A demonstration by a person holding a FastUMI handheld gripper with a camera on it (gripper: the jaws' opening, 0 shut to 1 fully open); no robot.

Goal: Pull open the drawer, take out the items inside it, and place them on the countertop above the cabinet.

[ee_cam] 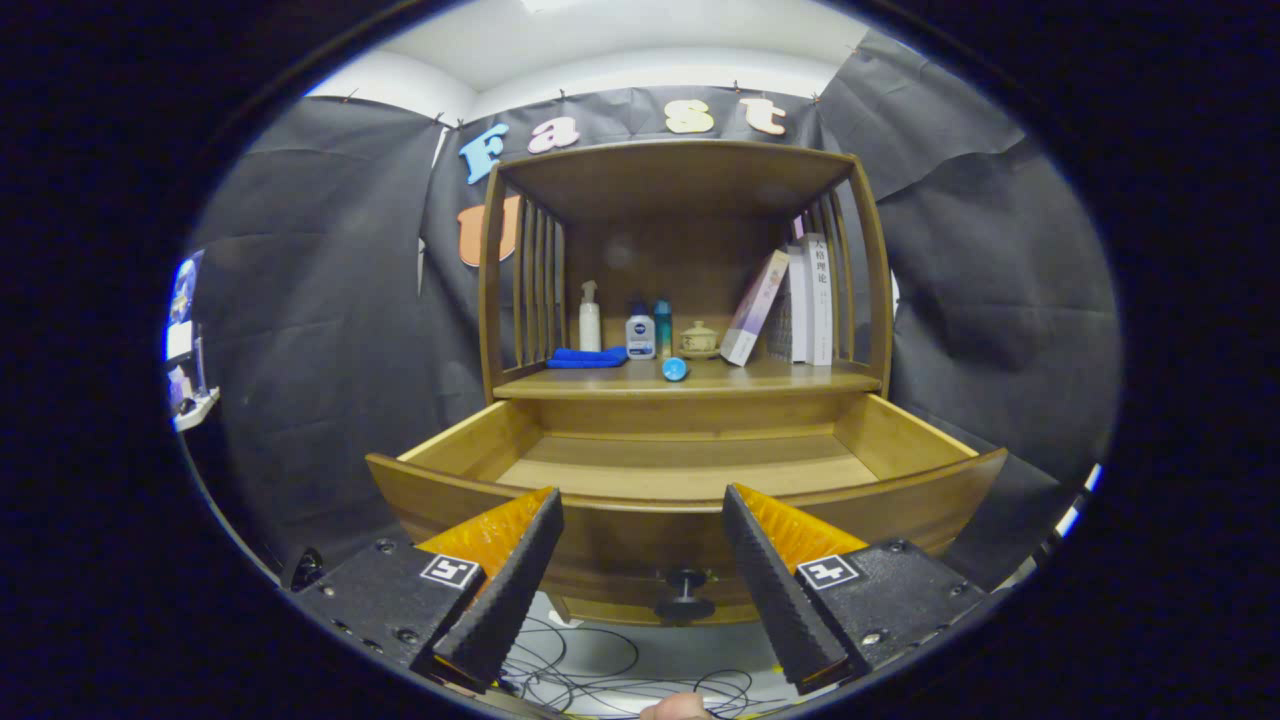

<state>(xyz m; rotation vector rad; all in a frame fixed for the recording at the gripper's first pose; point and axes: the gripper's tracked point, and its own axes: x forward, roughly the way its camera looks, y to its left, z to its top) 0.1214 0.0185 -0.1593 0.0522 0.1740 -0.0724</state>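
The wooden cabinet's drawer (905, 498) stands pulled open just ahead of my fingers, and the part of its floor that I see is bare. Its dark round knob (685, 582) sits on the front panel, low between the fingers. My gripper (642, 502) is open, fingers spread wide apart, holding nothing. On the countertop (800, 380) above the drawer lie a folded blue cloth (587, 357) and a small blue cylinder (675, 369) on its side near the front edge.
Further back on the countertop stand a white spray bottle (590, 317), a white and blue bottle (640, 335), a teal bottle (662, 322), a small lidded jar (698, 338) and several books (800, 300). Cables (600, 675) lie on the floor below. A fingertip (676, 708) shows underneath.
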